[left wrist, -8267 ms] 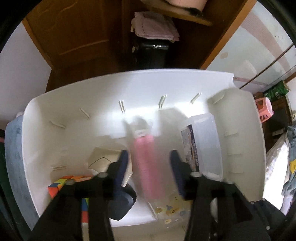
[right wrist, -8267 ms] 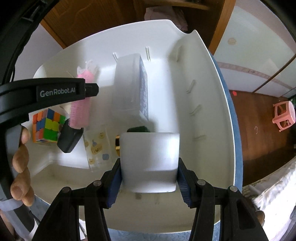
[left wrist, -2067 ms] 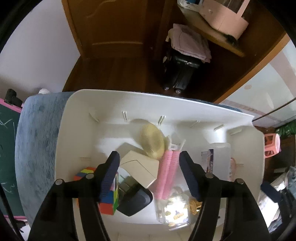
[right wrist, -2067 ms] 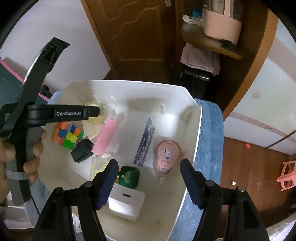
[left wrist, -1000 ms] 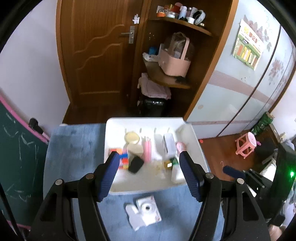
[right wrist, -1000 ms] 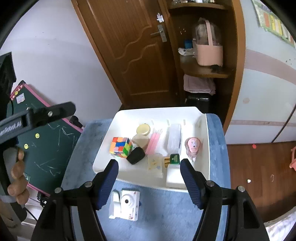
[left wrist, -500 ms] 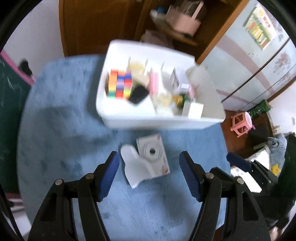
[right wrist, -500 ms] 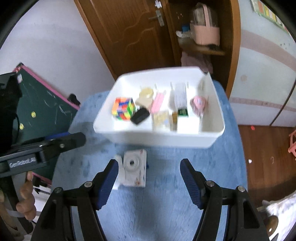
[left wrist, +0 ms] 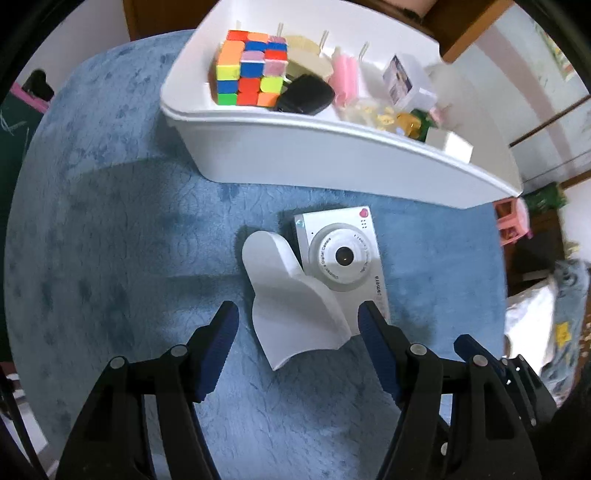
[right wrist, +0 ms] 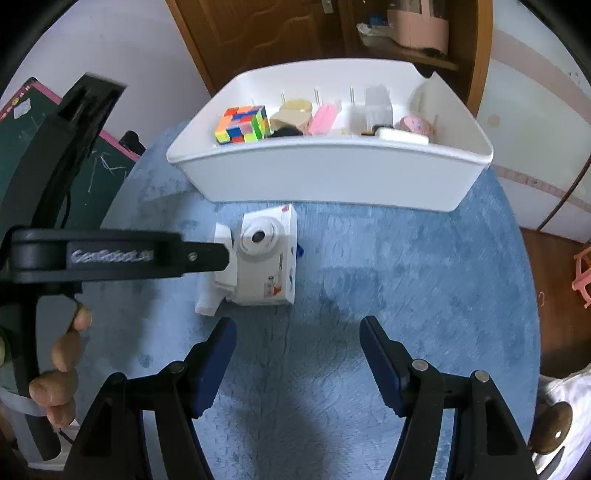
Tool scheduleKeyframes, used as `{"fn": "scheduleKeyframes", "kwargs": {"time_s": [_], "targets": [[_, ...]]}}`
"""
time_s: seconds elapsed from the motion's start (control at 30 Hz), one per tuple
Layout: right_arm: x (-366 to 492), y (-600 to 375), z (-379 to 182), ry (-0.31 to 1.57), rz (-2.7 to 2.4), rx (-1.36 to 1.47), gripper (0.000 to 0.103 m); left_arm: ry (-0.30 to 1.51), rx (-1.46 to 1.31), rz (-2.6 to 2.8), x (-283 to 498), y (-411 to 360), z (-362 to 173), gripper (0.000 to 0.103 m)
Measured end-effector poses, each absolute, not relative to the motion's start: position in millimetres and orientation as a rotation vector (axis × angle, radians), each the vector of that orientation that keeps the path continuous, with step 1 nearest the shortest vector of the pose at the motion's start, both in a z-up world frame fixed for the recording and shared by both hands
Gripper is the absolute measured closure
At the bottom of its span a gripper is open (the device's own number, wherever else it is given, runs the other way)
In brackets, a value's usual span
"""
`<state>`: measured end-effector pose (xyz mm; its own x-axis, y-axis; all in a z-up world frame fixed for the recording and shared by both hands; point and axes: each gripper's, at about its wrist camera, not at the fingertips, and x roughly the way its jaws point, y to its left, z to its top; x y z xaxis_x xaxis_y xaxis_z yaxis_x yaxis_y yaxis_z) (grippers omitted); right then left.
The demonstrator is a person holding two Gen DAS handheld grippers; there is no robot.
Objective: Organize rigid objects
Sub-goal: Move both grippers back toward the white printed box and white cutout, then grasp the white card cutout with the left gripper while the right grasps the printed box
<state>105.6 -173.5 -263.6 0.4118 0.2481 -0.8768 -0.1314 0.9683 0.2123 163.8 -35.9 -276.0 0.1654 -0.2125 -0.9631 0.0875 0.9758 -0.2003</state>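
A white toy camera (left wrist: 343, 254) lies lens-up on the blue round table (left wrist: 110, 229), with a white curved plastic piece (left wrist: 291, 302) against its left side. My left gripper (left wrist: 297, 325) is open and empty, its jaws either side of the near end of the white piece. The camera (right wrist: 267, 266) and the white piece (right wrist: 212, 295) also show in the right wrist view. My right gripper (right wrist: 297, 343) is open and empty, hovering nearer than the camera. The white bin (left wrist: 332, 155) behind holds a colour cube (left wrist: 251, 68) and other items.
In the bin are a black object (left wrist: 304, 96), a pink roll (left wrist: 345, 77), a clear box (left wrist: 406, 79) and a white block (left wrist: 448, 142). The bin (right wrist: 332, 173) stands at the table's far side. A green chalkboard (right wrist: 33, 147) stands left; a wooden door (right wrist: 266, 33) is behind.
Both grippers have come down from high above the table toward the camera and white piece. The left gripper now straddles the white piece. Both stay open and empty.
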Motion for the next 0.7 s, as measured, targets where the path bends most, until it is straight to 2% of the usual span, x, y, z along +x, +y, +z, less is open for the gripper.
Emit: {"fn": "scheduleKeyframes", "kwargs": {"time_s": [0.2, 0.4, 0.7], "targets": [[108.2, -172.3, -278.3, 1.143, 0.241, 0.152, 0.033, 1.421, 0.002, -0.163, 164.3, -54.4, -289.9, 0.032], [110.6, -170.1, -287.5, 1.154, 0.248, 0.174, 0.033, 1.428, -0.048, -0.160, 163.2, -50.7, -294.8, 0.032], [115.9, -169.0, -296.5, 1.161, 0.266, 0.205, 0.033, 1.408, -0.059, -0.203, 157.3, -39.4, -289.3, 0.053]]}}
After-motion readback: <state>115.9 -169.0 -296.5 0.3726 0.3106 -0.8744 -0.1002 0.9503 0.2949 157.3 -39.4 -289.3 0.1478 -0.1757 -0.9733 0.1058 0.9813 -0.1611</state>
